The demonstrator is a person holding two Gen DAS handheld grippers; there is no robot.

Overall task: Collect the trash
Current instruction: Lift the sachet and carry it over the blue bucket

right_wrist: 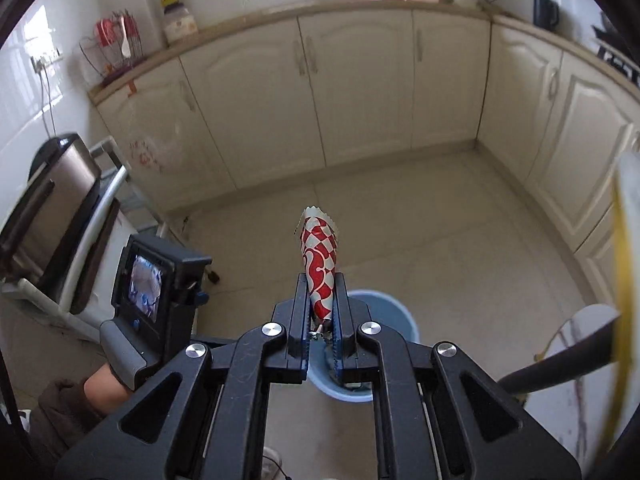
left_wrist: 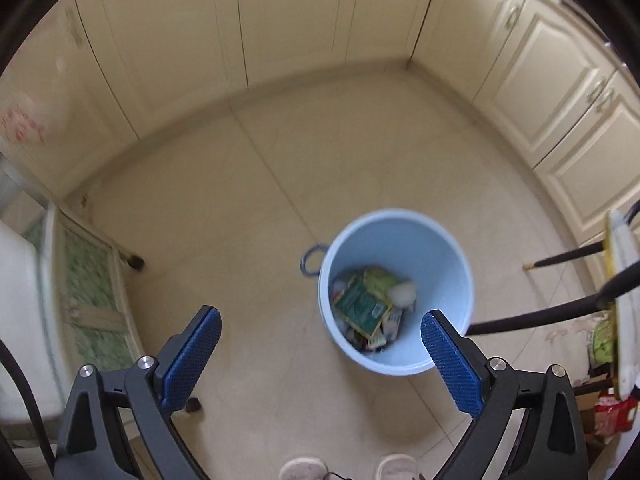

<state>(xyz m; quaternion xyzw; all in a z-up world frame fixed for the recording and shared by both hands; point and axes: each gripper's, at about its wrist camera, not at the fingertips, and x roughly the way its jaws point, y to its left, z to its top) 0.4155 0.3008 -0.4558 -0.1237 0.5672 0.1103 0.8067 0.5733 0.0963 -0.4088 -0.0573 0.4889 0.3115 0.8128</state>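
The right gripper point(right_wrist: 322, 304) is clamped on a red-and-white patterned wrapper point(right_wrist: 319, 256), whose long axis runs straight out along the fingers, serrated end pointing forward and up. The light blue bin point(right_wrist: 394, 314) sits on the tiled floor directly below and just ahead of the right gripper; in the right wrist view its rim shows on both sides of the fingers, so the wrapper looks to be roughly over the opening, probably a bit toward the far side. The left gripper point(left_wrist: 320, 356) has its jaws wide apart and holds nothing; from its camera the bin point(left_wrist: 436, 240) lies ahead and slightly right, already holding a green packet point(left_wrist: 358, 304), a white wad point(left_wrist: 402, 294) and other scraps. The right hand is the one nearer and loaded. Judgement: the coming move is a release into the bin; since the wrapper sticks forward, it may need a tilt down or slight pull back so it doesn't clip the far rim. The black chair legs point(left_wrist: 540, 316) beside the bin shouldn't matter.
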